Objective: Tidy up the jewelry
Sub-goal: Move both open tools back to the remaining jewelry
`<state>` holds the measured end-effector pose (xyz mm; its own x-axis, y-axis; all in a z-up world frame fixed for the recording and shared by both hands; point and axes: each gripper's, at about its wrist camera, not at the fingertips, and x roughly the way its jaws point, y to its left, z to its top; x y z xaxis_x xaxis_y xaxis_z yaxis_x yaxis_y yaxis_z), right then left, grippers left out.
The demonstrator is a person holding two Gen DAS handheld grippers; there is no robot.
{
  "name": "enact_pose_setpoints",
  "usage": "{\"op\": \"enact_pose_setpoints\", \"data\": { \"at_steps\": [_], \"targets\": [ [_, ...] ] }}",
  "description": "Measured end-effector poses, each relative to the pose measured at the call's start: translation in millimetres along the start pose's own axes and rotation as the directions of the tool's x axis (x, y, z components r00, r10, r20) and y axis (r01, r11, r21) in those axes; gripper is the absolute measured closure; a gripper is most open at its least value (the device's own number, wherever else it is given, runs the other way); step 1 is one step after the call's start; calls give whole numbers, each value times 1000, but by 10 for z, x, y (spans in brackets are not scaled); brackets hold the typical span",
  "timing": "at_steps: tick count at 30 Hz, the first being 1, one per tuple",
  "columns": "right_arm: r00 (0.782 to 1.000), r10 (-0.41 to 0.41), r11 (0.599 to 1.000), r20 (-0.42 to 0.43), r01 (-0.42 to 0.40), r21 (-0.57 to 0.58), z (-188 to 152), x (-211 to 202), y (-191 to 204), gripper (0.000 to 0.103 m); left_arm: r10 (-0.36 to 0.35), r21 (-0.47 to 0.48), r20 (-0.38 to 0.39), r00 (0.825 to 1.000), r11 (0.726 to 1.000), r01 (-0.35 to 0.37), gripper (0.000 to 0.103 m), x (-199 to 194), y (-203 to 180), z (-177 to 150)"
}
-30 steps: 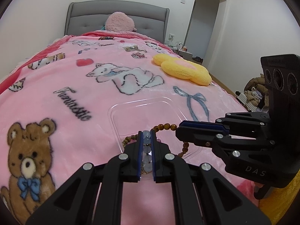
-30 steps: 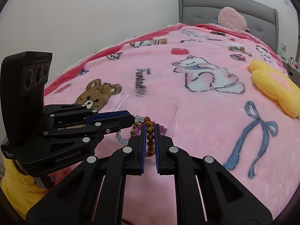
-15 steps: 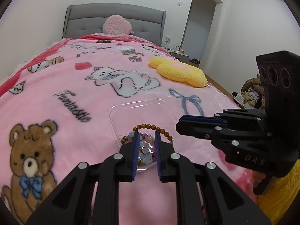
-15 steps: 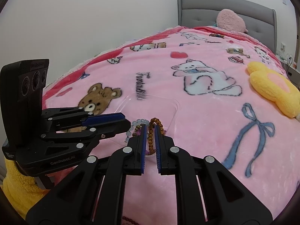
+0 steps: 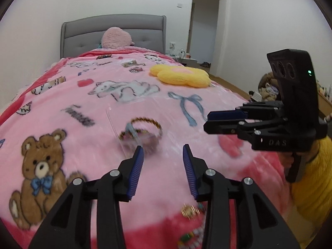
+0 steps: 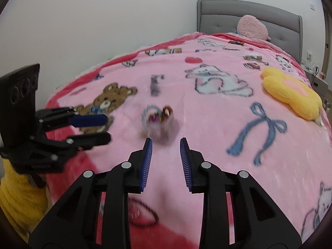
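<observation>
While the pink cartoon-print blanket (image 5: 62, 95) covers the whole bed in both views, a grey headboard (image 5: 87, 31) rises at the far end with a pink plush (image 5: 116, 38) leaning against it. A yellow flower cushion (image 5: 180, 76) lies on the blanket toward the right side, well apart from the jewelry.

The right gripper (image 6: 166, 145) has its blue-padded fingers (image 6: 147, 161) spread with nothing between them. From the left wrist view it shows from the side, at the right, above the blanket. The left gripper (image 5: 162, 151) is likewise released, its fingers (image 5: 136, 170) parted and empty.

A clear plastic tray (image 5: 116, 124) sits on the blanket ahead of both grippers; its outline is faint and smeared by motion blur. Inside it, as far as the blur lets me tell, lie the beaded bracelets: a brown bead bracelet (image 5: 145, 122) standing up in a loop, and a pale blue bead bracelet (image 5: 129, 129) just beside it, touching or overlapping. The right wrist view shows the same heap just beyond its fingertips, with something purple among the beads.

Nearer the blanket's red edge, below the left gripper's fingers, small gold and coloured jewelry pieces (image 5: 189, 211) lie loose on the fabric.
</observation>
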<state>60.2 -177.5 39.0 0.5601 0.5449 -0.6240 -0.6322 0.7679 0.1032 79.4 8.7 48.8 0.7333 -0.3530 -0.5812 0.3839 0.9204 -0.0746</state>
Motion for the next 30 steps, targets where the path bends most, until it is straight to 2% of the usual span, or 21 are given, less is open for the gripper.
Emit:
{"op": "enact_pose_setpoints", "data": {
  "at_steps": [8, 15, 22, 27, 30],
  "targets": [
    [999, 16, 1000, -49, -15, 4, -469, -124, -34, 75, -17, 38, -33, 999, 999, 19, 64, -189, -182, -513],
    [992, 15, 999, -123, -20, -40, -672, 31, 74, 76, -48, -8, -54, 997, 999, 48, 64, -263, -184, -883],
    [984, -22, 995, -175, 5, -97, -758, 198, 165, 76, -61, -28, -82, 995, 998, 59, 64, -146, -167, -1053],
    [980, -42, 991, -195, 17, -130, -779, 229, 203, 82, -70, -51, -84, 994, 997, 66, 65, -120, -155, -1071],
    [978, -51, 989, -201, 22, -145, -794, 239, 225, 85, -63, -54, -84, 994, 997, 59, 70, -115, -157, -1071]
  ]
}}
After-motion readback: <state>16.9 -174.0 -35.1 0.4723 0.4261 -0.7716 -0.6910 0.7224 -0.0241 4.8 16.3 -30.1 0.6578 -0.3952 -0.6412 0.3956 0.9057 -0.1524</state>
